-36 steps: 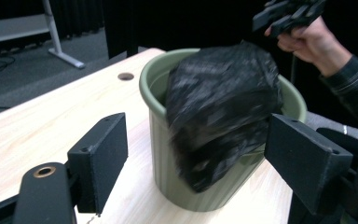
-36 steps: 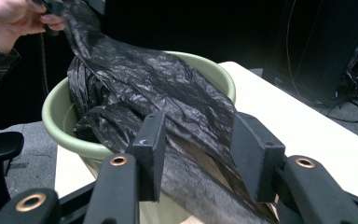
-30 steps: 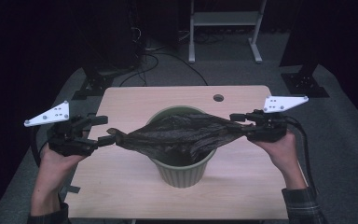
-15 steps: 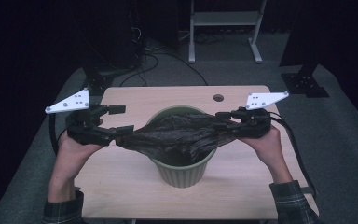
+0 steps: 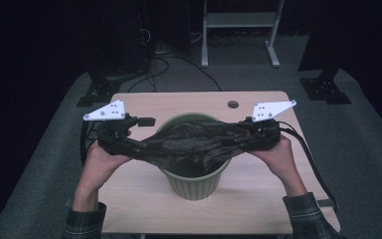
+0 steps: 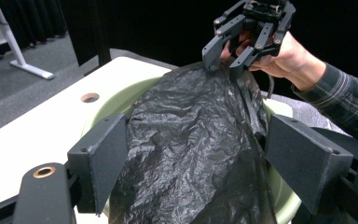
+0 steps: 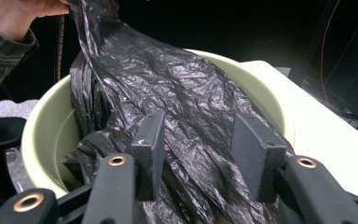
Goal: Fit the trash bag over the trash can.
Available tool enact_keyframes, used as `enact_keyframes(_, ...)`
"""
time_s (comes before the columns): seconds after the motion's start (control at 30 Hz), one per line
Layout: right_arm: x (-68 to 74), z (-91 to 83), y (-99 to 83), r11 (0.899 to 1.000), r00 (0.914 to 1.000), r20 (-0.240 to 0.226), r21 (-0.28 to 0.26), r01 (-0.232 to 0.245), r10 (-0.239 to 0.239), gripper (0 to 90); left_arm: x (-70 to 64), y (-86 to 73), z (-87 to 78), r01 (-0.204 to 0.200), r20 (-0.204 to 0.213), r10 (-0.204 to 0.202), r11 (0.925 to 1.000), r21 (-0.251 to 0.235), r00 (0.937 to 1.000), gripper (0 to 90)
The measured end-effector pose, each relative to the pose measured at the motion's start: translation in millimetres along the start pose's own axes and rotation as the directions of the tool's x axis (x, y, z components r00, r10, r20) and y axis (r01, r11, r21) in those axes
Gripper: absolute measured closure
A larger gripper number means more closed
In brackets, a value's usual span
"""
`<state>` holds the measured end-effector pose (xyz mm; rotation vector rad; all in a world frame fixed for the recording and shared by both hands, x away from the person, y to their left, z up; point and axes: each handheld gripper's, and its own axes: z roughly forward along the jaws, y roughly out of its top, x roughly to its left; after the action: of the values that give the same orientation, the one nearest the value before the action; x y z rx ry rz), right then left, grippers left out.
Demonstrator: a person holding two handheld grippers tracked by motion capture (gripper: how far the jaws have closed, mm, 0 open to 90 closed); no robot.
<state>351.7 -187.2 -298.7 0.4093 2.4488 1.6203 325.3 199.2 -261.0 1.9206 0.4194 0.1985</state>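
Observation:
A crumpled black plastic bag (image 5: 194, 142) lies stretched across the mouth of a pale green bin (image 5: 194, 186) on the wooden table (image 5: 258, 199). My left gripper (image 5: 146, 135) is at the bag's left end, just outside the bin's rim. In the left gripper view its jaws stand wide apart, and the bag (image 6: 191, 126) runs loosely between them. My right gripper (image 5: 241, 135) is at the bag's right end, shut on a bunch of the plastic; it (image 6: 223, 58) lifts that end to a peak. In the right gripper view the bag (image 7: 168, 84) drapes down into the bin (image 7: 42, 126).
The table has a round cable hole (image 5: 233, 104) behind the bin. Bare tabletop lies in front of the bin and on both sides. A metal stand (image 5: 238, 30) and cables sit on the dark floor beyond the table's far edge.
Both hands have moved inward and slightly forward toward the bin. The bag, pulled taut before, now sags wider over the bin's mouth.

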Motion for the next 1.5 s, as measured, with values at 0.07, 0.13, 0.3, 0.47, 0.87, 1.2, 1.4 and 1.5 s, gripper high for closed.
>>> enact_keyframes(0.07, 0.4, 2.6, 0.0, 1.000, 1.0000, -0.007, 0.008, 0.006, -0.006, 51.7, 0.5, -1.0, 1.3, 0.004, 0.002, -0.004, 1.0000, 0.002, 1.0000, 20.1)
enact_keyframes(0.13, 1.5, 4.5, 0.1, 1.000, 0.9999, -0.011, 0.010, 0.008, -0.007, 51.8, 0.7, -1.5, 1.7, 0.005, 0.003, -0.005, 1.0000, 0.001, 1.0000, 20.1)
enact_keyframes(0.3, 1.4, 9.6, 2.7, 1.000, 0.9996, 0.018, 0.025, 0.019, -0.020, 69.7, -0.4, -2.1, 5.8, 0.004, 0.012, -0.004, 1.0000, 0.005, 0.9999, 20.0)
enact_keyframes(0.47, -1.1, 12.2, 4.7, 1.000, 0.9992, 0.038, 0.022, 0.010, -0.011, 83.7, -1.5, -1.2, 9.7, -0.003, 0.015, 0.003, 0.9999, 0.015, 0.9999, 20.0)
enact_keyframes(0.87, -3.7, 18.1, 29.4, 0.998, 0.9982, 0.058, -0.064, -0.012, 0.016, 90.0, -0.9, -2.1, 26.3, -0.026, -0.008, 0.027, 0.9971, 0.071, 0.9996, 19.9)
enact_keyframes(1.2, -3.5, 16.1, 35.0, 0.997, 0.9985, 0.055, -0.083, -0.004, 0.009, 89.9, 9.2, -10.8, 30.3, -0.028, -0.002, 0.029, 0.9915, 0.127, 0.9996, 59.8)
enact_keyframes(1.4, -5.1, 14.6, 36.7, 0.996, 0.9979, 0.063, -0.092, -0.004, 0.010, 89.9, 12.8, -9.8, 27.7, -0.002, 0.013, 0.001, 0.9949, 0.101, 0.9999, 88.8)
enact_keyframes(1.5, -6.7, 15.7, 36.1, 0.996, 0.9979, 0.064, -0.086, -0.003, 0.008, 89.8, 18.0, -8.7, 21.9, 0.022, 0.006, -0.022, 0.9980, 0.059, 0.9997, 89.9)
